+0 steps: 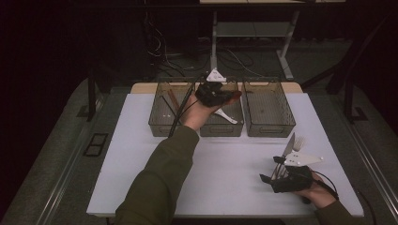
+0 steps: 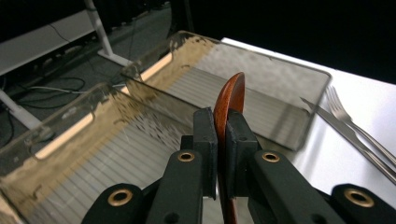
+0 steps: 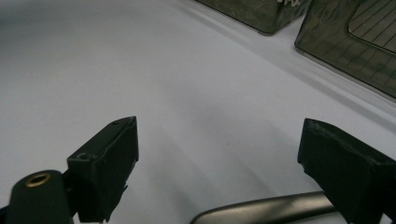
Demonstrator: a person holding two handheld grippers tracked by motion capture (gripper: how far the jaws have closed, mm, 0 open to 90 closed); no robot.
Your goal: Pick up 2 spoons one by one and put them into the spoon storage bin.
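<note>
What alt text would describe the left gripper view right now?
The left claw is shut on a reddish-brown wooden spoon, held above two clear bins. Beyond, a knife and fork lie on the white table.

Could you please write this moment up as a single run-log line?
left gripper: shut on wooden spoon, over middle bin | right gripper: open, on table | knife, fork: on table
</note>
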